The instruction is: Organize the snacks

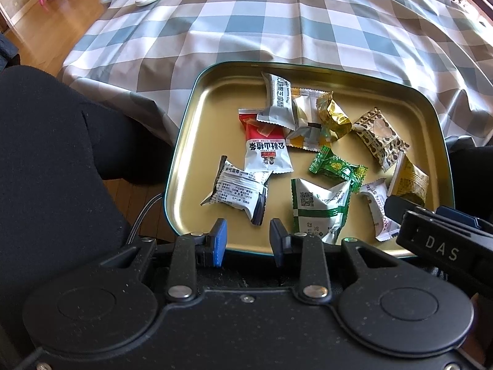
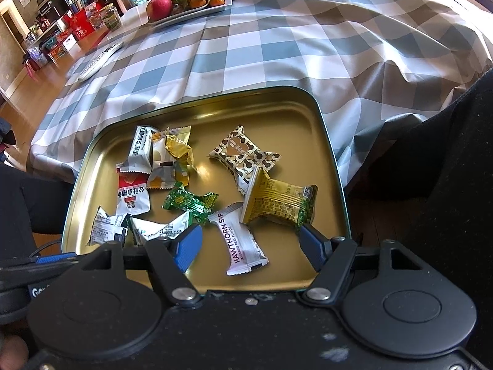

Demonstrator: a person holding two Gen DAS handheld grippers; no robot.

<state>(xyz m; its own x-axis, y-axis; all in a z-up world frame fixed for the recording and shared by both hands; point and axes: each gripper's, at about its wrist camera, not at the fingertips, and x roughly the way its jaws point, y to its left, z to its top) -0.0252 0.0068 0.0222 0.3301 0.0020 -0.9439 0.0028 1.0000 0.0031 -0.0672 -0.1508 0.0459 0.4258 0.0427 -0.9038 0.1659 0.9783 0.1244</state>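
A gold tin tray (image 1: 181, 141) (image 2: 292, 117) with a teal rim holds several wrapped snacks. My left gripper (image 1: 248, 234) hovers over its near edge, open, with nothing between its blue pads. Just beyond lie a white-and-black packet (image 1: 237, 194) and a green-and-white packet (image 1: 317, 206). My right gripper (image 2: 249, 237) stands open and wide over the tray's near right part. A white Hawthorn packet (image 2: 243, 240) lies beneath the gap, untouched by the pads. A gold packet (image 2: 277, 200) rests close to the right fingertip. A brown heart-patterned packet (image 2: 243, 154) and a green candy (image 2: 188, 202) lie farther in.
The tray sits at the near edge of a table with a blue, grey and white checked cloth (image 2: 277, 46). A remote control (image 2: 98, 58) and a plate of fruit (image 2: 188, 3) lie at the far side. A person's dark clothing (image 1: 46, 154) flanks the tray on both sides.
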